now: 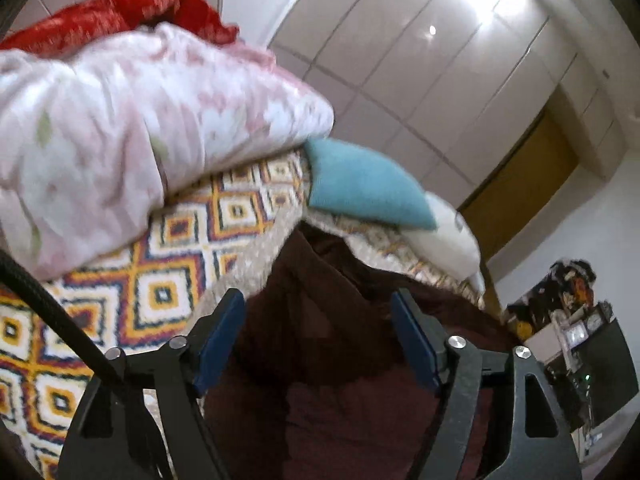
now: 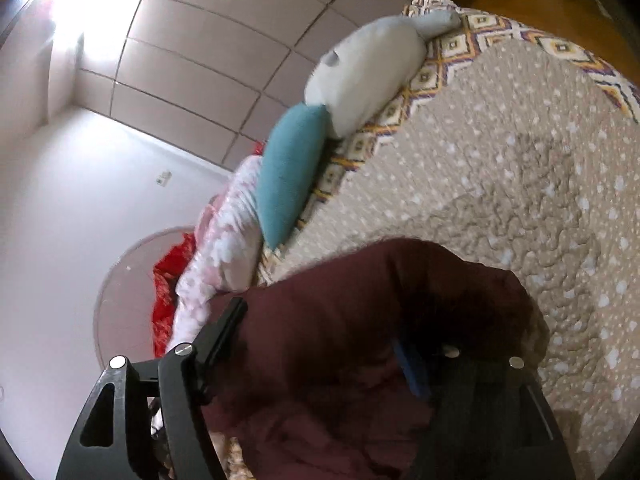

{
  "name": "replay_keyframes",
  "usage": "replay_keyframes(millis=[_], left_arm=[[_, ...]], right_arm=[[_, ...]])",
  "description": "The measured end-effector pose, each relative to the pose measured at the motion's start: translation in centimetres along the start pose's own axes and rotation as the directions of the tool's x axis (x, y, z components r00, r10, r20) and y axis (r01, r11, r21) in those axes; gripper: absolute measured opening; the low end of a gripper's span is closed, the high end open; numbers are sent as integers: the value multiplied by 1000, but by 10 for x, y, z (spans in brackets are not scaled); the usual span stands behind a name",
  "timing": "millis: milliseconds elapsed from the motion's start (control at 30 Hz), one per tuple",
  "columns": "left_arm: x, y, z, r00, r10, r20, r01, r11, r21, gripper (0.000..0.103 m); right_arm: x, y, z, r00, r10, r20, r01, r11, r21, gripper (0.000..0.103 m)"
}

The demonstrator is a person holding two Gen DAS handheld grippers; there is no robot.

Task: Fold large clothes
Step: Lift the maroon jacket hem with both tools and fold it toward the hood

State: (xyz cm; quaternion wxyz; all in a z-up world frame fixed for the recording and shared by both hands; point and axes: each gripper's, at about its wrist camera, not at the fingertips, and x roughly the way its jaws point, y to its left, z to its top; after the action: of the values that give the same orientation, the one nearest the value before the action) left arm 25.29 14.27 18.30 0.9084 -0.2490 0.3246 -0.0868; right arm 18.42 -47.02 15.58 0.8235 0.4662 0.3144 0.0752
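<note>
Left gripper jaws wide, gripping nothing; right gripper likewise wide, far finger draped by maroon garment. Garment bunched on beige quilt near bed edge. Folding judged barely begun.

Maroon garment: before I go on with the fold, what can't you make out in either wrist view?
- Maroon garment: its outline, cut off by the bottom edge in both views.
- Right claw: one finger draped by the garment in the right wrist view; grip uncertain.
- Floral bedding: pattern lost to motion blur, left wrist view.
- Dark shelf clutter: too small, near the lens edge.
</note>
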Motion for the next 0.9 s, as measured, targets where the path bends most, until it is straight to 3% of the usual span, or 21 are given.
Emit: replay_keyframes(millis=[167, 267, 333, 400, 467, 533, 633, 733, 900], left_arm=[[-58, -15, 19, 998, 15, 62, -17, 999, 33, 77], [-87, -32, 20, 995, 61, 80, -70, 990, 125, 79], [-101, -42, 14, 991, 100, 83, -115, 974, 196, 81], [-109, -50, 2, 989, 129, 78, -146, 953, 267, 82], [-112, -50, -18, 991, 127, 50, -137, 938, 317, 83], [-108, -43, -40, 994, 112, 11, -109, 936, 335, 83], [-92, -28, -77, 994, 83, -69, -55, 939, 339, 83], [-69, -8, -107, 993, 60, -106, -22, 944, 329, 83], [-18, 40, -139, 984, 87, -157, -47, 968, 246, 83]], right_arm=[[-68, 44, 4, 986, -16, 168, 35, 993, -112, 83], [-89, 66, 0, 983, -7, 185, 40, 984, -176, 85], [-87, 84, -12, 990, -3, 144, 37, 972, -230, 85], [-64, 105, -34, 999, 10, 39, 2, 952, -305, 80], [-24, 129, -69, 995, 10, -98, -49, 917, -397, 68], [21, 145, -103, 977, 1, -214, -98, 890, -445, 57], [99, 161, -150, 944, -69, -322, -113, 850, -514, 49], [179, 157, -175, 923, -130, -363, -87, 847, -524, 49], [296, 111, -166, 914, -213, -345, 50, 903, -426, 49]])
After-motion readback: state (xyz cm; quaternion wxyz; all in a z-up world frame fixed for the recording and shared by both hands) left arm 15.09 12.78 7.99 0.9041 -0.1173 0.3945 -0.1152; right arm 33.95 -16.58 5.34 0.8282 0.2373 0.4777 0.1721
